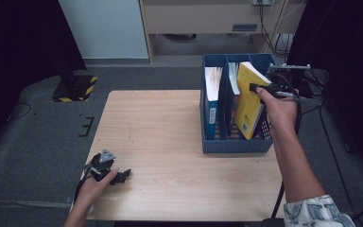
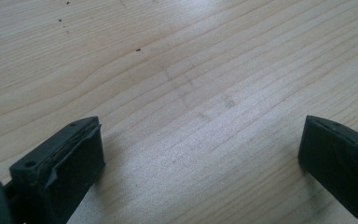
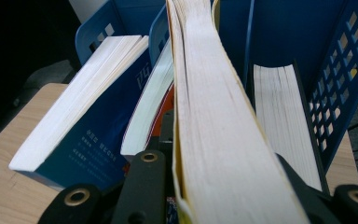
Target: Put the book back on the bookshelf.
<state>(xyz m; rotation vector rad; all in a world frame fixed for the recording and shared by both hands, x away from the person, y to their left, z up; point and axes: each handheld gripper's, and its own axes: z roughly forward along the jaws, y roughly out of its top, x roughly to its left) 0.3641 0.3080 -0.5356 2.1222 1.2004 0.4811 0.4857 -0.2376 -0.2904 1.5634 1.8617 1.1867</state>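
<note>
Right gripper (image 1: 257,90): forearm stretched forward along the tabletop's (image 1: 170,142) right edge, fingers clamped on the yellow book (image 1: 249,101).
Yellow book: tilted, partly inside the blue file rack (image 1: 231,144) at the far right corner.
Left gripper (image 1: 116,176): resting at the near left corner, fingers wide, nothing between.

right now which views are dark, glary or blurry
High view: dim, black at both upper corners, the table evenly lit. Left gripper view: pale glare on the wood at top, soft shadows beside both jaws. Right gripper view: the yellow book goes soft near the lens, and the left side is black.
</note>
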